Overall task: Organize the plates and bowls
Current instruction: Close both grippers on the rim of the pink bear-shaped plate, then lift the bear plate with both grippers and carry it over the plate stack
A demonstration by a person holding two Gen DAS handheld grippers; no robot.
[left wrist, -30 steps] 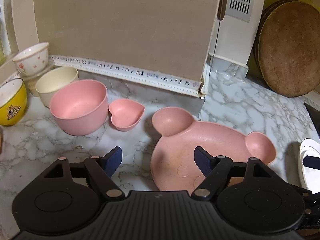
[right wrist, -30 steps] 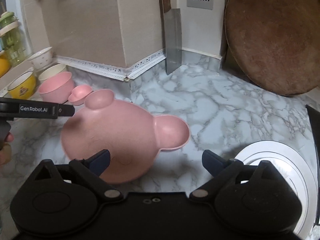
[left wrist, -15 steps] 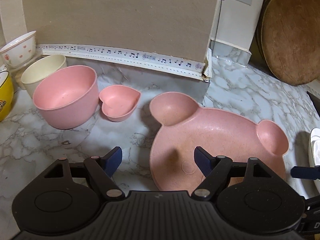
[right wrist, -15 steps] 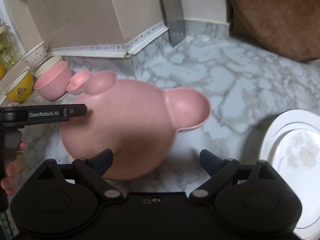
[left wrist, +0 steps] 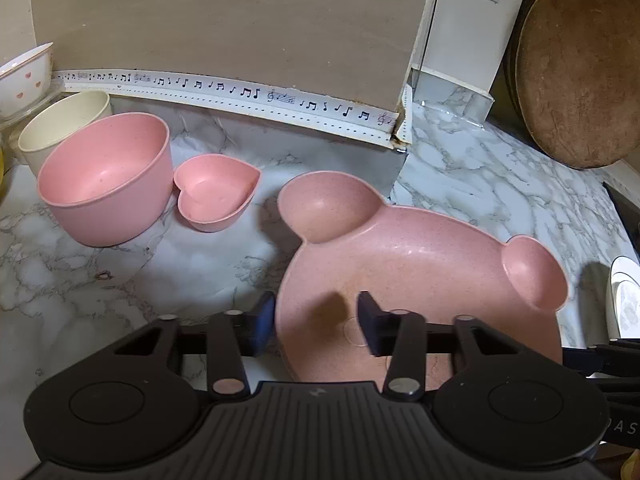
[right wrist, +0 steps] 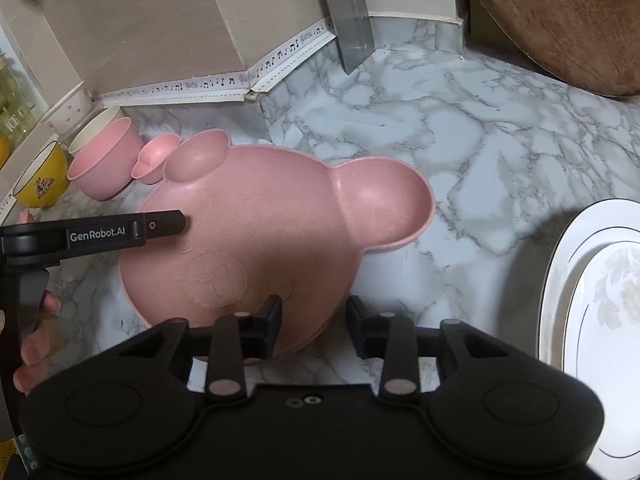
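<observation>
Both grippers' fingers spread: left gripper [left wrist: 316, 322] and right gripper [right wrist: 314, 326] straddle bear plate [right wrist: 256, 240] rim

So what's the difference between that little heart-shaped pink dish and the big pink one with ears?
The heart-shaped dish is small, a single hollow; the bear-eared plate is far wider, with a main well and two round ear cups. The heart dish sits beside the pink bowl, no gripper near it; the left gripper and right gripper both straddle the plate's rim, jaws not yet closed. Both are the same speckled pink and sit on the marble counter.
</observation>
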